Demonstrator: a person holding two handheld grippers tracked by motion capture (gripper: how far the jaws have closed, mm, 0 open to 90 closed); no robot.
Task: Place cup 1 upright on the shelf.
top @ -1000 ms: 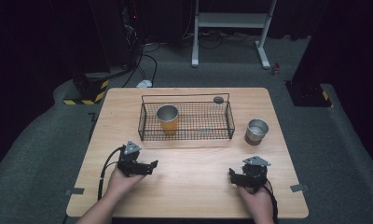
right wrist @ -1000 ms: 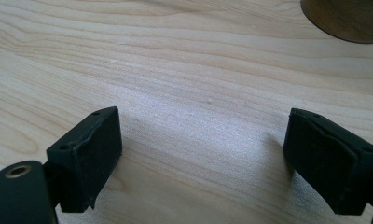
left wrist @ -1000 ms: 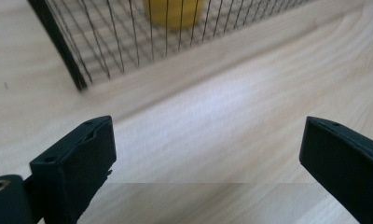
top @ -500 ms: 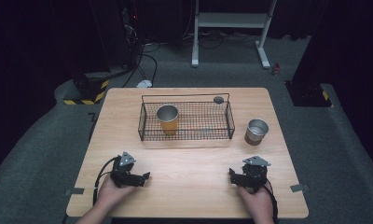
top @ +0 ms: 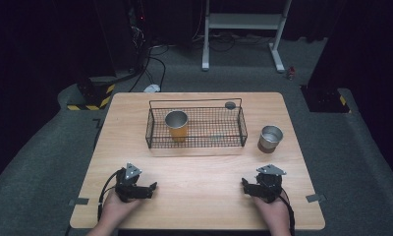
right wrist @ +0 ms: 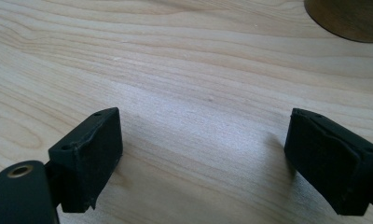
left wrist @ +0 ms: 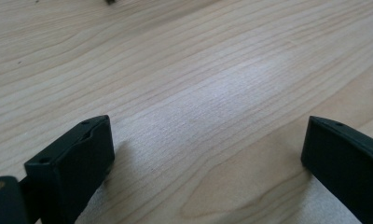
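My left gripper (top: 151,189) rests low over the table's front left, held by a hand, jaws pointing right. In the left gripper view it (left wrist: 203,154) stands open over bare wood. My right gripper (top: 245,184) sits at the front right, and in its own view it (right wrist: 203,154) is open with nothing between its fingers. A black wire basket (top: 241,129) stands at the table's back middle with an orange cup (top: 177,126) upright in its left part. A metal cup (top: 270,138) stands on the table just right of the basket.
The light wooden table (top: 204,172) ends just behind both hands. A small dark round thing (top: 230,104) sits at the basket's back right. A brown rounded shape (right wrist: 348,18) shows at the top right of the right gripper view. White desk legs (top: 278,54) stand on the floor beyond.
My left gripper has drawn back toward the table's front edge and slightly left. The right gripper, the basket and both cups have not moved.
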